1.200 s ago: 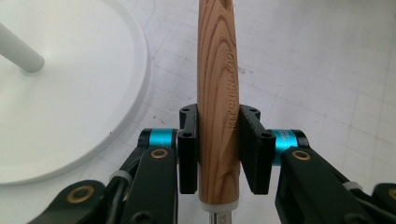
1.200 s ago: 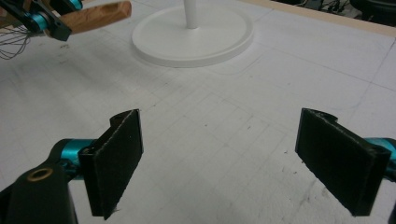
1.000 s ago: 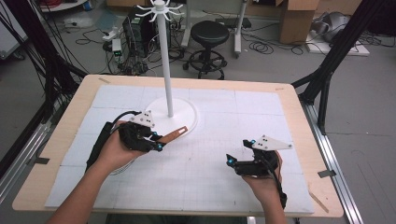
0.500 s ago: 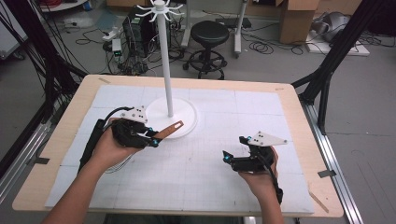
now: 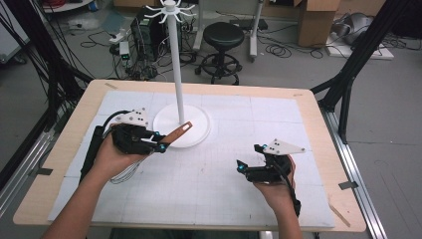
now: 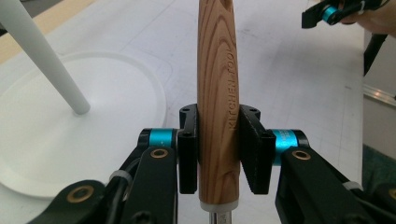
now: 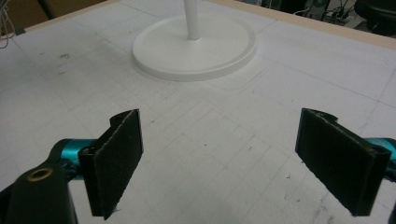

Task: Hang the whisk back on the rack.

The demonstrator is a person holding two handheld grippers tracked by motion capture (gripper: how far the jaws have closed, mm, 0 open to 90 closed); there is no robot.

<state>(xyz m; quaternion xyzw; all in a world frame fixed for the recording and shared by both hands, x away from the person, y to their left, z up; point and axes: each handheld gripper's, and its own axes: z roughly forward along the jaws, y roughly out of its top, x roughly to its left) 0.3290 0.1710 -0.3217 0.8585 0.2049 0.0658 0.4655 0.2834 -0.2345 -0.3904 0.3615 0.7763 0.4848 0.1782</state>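
The left hand-held gripper (image 5: 158, 143) is clamped on a wooden handle (image 6: 217, 100) with "KITCHEN TOOL" written on it. Its two black jaws press on both sides of the wood. The handle sticks out over the round white base (image 5: 182, 125) of a tall white stand (image 5: 173, 55) on the tabletop (image 5: 318, 124). The right hand-held gripper (image 5: 242, 168) is well apart from it, low over the white mat (image 5: 259, 119). Its jaws are wide apart with nothing between them.
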